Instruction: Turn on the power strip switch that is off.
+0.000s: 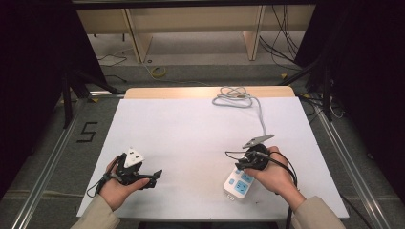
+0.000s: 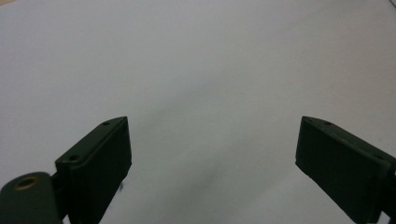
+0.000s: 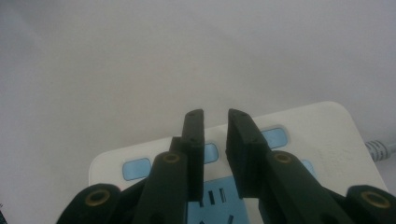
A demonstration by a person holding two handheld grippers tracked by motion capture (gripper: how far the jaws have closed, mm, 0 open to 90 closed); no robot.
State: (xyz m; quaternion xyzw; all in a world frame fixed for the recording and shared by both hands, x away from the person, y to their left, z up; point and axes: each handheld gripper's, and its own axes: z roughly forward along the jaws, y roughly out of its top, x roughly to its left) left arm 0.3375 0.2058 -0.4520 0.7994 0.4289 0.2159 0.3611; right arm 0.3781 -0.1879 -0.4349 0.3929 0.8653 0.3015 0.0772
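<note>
Hovering over the white plastic power strip with blue sockets, the right hand-held gripper has its jaws narrowly parted with nothing between them. The strip lies flat near the front right of the white table, its grey cable trailing back. It looks rigid, light and smooth; gripping across its long sides seems safest. The left hand-held gripper stands wide open, empty.

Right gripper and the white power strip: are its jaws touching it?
Cannot tell. In the right gripper view the right gripper hangs over the power strip, jaws slightly parted with nothing between them; whether the tips rest on it stays unclear.
</note>
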